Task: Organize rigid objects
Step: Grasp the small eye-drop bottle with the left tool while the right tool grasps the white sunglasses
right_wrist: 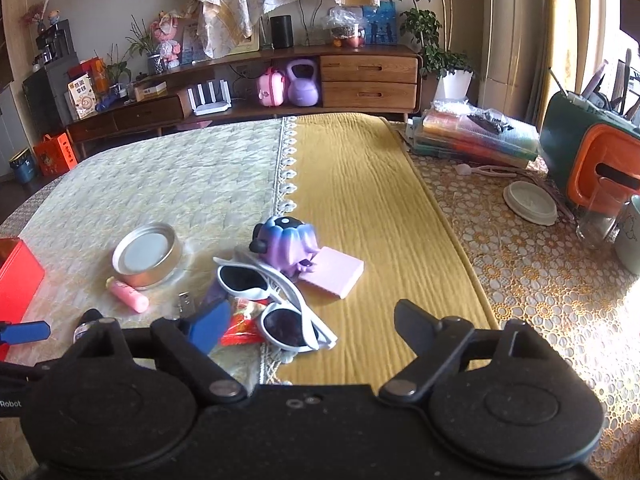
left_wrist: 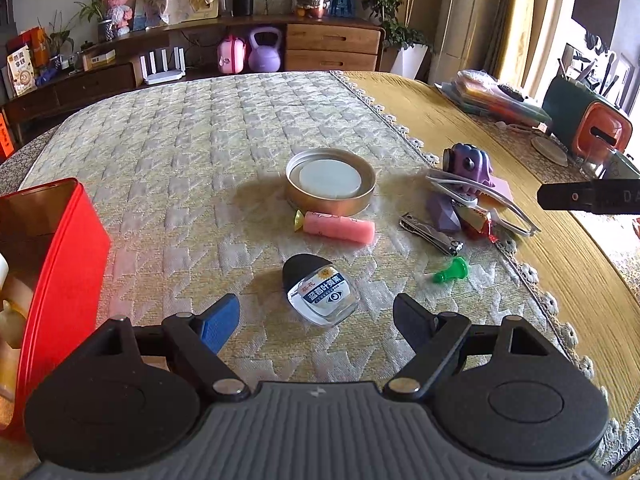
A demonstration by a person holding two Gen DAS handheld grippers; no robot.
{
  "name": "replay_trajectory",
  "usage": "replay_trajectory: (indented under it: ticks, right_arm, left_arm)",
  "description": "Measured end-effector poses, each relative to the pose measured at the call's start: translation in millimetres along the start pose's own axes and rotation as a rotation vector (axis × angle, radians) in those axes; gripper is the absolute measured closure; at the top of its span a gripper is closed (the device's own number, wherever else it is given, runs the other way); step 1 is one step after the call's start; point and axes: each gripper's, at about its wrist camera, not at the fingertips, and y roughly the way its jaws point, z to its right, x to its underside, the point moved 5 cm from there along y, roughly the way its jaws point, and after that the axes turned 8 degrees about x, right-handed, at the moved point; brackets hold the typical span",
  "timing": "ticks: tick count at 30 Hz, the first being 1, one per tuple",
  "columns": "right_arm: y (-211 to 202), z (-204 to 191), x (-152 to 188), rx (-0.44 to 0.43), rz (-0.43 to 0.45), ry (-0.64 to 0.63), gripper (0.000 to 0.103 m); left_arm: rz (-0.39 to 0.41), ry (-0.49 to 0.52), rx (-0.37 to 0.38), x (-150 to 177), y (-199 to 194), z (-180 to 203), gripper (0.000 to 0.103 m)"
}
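My left gripper is open, its jaws wide on either side of a small clear bottle with a black cap lying on the quilted cloth, pads apart from it. Beyond lie a pink tube, a round metal lid, nail clippers and a green peg. My right gripper is open over white sunglasses, with nothing pressed between its pads. A purple toy, a pink block and a red wrapper sit by the glasses.
An open red tin box stands at the left with things inside. At the far right are stacked plastic folders, an orange-and-green holder, a white disc, and a glass. A yellow runner crosses the table.
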Motion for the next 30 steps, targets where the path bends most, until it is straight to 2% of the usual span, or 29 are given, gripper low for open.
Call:
replay_trajectory:
  ticks: [4,7,12,16,20,23,26,29,30]
  right_arm:
    - [23.5,1.0,0.0,-0.001,-0.04,-0.007,0.026]
    - [35.5,-0.5,-0.6,-0.007,-0.06,-0.015,0.037]
    - [46.6,-6.0,-3.0,-0.045,-0.076,-0.022,0.052]
    - [51.2,-11.3,-3.5,-0.074,-0.084,-0.015,0.06]
    - [53.3,-15.9,-1.3,-0.111,-0.094,0.003,0.076]
    - [51.7,-18.4,-0.2,-0.117,-0.088,0.007,0.078]
    - [47.3,-19.2,0.5,-0.123,-0.068,0.021,0.091]
    - [43.6,-22.7,0.8,-0.126,-0.056,0.009,0.093]
    - [42.5,-24.2,1.0,-0.12,-0.051,0.001,0.094]
  left_arm:
    - [-0.002,0.009,-0.004,-1.1,9.6,1.7,0.019]
    - [-0.003,0.021,-0.01,-1.6,15.3,2.7,0.019]
    - [-0.01,0.017,-0.017,-1.9,24.4,0.9,0.019]
    - [-0.003,0.024,-0.02,-1.9,25.5,0.6,0.019]
    - [0.003,0.022,-0.012,-2.5,25.4,-0.1,0.019]
    - [0.013,0.027,-0.028,-2.7,24.3,-1.6,0.031]
    - [0.021,0.025,-0.038,-3.8,22.8,-3.9,0.045]
    - [0.023,0.031,-0.046,-4.4,21.8,-4.7,0.059]
    - [0.022,0.032,-0.045,-4.4,21.5,-4.9,0.059]
